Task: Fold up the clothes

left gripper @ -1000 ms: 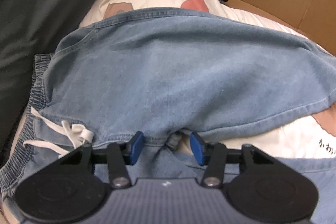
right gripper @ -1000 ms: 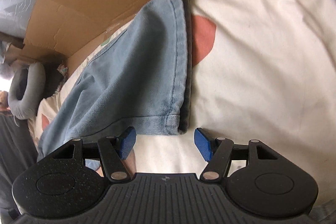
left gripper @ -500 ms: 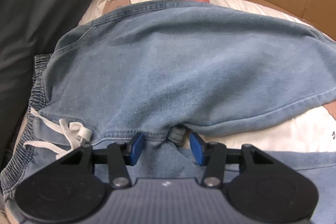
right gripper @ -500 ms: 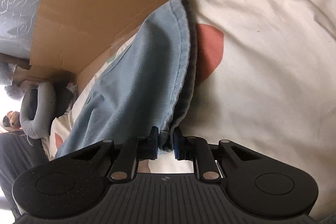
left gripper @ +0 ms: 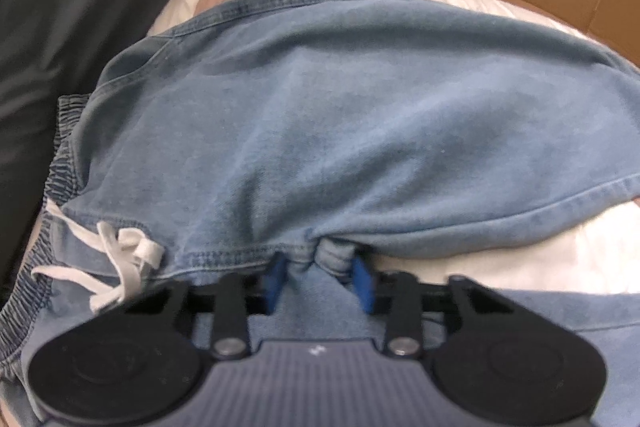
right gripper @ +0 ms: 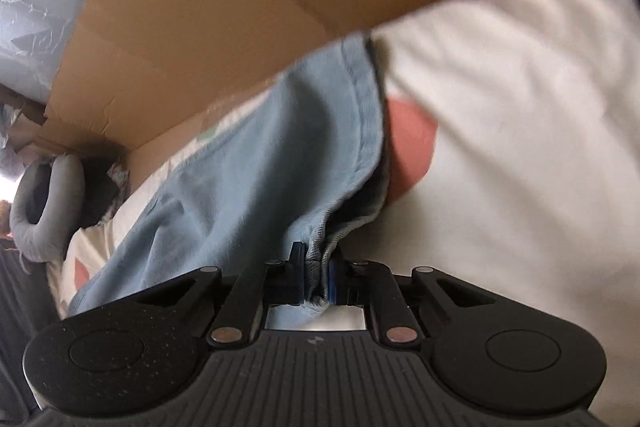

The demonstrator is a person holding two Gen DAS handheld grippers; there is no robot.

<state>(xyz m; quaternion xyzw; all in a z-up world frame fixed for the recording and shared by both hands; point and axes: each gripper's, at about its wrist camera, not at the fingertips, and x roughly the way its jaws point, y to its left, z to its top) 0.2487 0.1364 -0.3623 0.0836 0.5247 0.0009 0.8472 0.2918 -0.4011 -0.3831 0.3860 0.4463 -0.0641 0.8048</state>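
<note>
One fold looks done: the denim shorts (left gripper: 360, 131) lie doubled on the white bedcover (right gripper: 520, 147). The right claw (right gripper: 314, 277) pinches a hem corner; the left claw (left gripper: 320, 277), just closing, squeezes bunched denim. Further folds remain.

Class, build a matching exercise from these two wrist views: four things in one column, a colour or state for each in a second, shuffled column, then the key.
Things:
1. denim shorts
2. drawstring
3. cardboard box
4. right gripper

Colour or state:
A. brown
B. shut on the hem
C. light blue
D. white, tied

Pairs: 1-C, 2-D, 3-A, 4-B
</note>
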